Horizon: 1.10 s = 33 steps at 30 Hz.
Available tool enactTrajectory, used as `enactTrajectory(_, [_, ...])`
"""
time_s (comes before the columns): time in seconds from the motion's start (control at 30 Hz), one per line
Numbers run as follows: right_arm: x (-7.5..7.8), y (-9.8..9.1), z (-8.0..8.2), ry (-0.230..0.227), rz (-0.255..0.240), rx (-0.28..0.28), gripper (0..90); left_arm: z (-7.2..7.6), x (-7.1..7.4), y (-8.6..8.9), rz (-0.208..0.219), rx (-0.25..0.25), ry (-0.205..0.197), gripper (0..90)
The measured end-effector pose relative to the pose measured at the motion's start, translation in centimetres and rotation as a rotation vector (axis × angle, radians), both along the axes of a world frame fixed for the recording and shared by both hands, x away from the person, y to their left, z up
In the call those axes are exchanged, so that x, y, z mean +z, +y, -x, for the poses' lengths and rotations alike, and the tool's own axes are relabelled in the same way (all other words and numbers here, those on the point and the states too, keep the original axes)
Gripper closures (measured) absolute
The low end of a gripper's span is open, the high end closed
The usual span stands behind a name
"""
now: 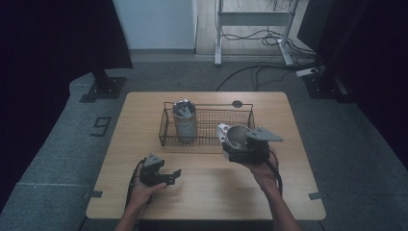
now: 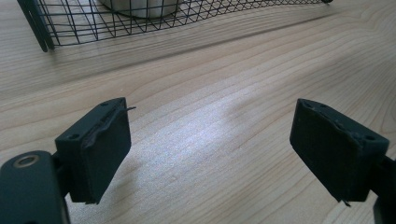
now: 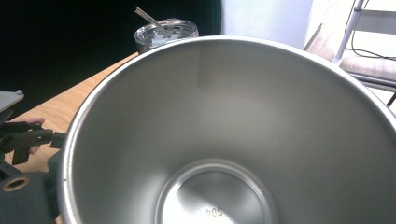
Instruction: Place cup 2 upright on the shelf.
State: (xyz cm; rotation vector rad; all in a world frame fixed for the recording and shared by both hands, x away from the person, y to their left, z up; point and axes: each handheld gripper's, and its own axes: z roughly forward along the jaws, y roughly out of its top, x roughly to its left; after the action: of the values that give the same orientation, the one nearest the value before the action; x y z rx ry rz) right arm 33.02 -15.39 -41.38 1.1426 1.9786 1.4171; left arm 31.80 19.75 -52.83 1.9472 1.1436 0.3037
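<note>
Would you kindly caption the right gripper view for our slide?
Right gripper holds a steel cup, mouth toward the camera; a lidded tumbler with straw stands behind.

A lab: dark curtains (image 1: 57, 33), floor cables (image 1: 260, 72), lone wooden table (image 1: 207, 192).

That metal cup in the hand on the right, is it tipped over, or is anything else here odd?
Yes, the metal cup is held tilted in the right gripper, its empty inside facing the camera, just above the wire basket's near edge. The tumbler with a straw stands upright in the basket. The left gripper is empty, fingers apart. Nothing spilled.
</note>
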Motion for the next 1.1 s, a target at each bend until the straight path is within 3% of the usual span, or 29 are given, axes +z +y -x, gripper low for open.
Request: enactTrajectory(1.1, [1.2, 1.1, -2.8, -0.011, 0.009, 0.015, 6.7, 0.0, -0.2, -0.2, -0.009, -0.008, 0.004, 13.3])
